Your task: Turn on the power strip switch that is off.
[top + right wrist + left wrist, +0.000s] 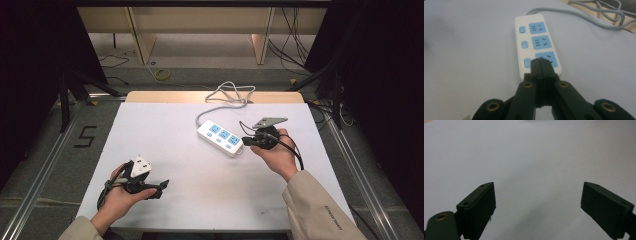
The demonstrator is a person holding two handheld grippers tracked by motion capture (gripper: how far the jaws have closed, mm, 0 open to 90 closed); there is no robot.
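Right gripper (541, 62) pressed together, empty, tips at nearest blue socket of white power strip (220, 137) at table's two o'clock, perhaps nearing its switch (526, 63); left gripper (537, 202) spread, idle; pressing seemingly undone.

The place reads as a lab or recording rig, not a home. A table (165, 165) under a plain white sheet stands inside a frame of aluminium rails (45, 160), flanked by dark curtains (30, 60). Loose cables (295, 40) trail over grey carpet, and a black tape mark (86, 136) sits on the floor.
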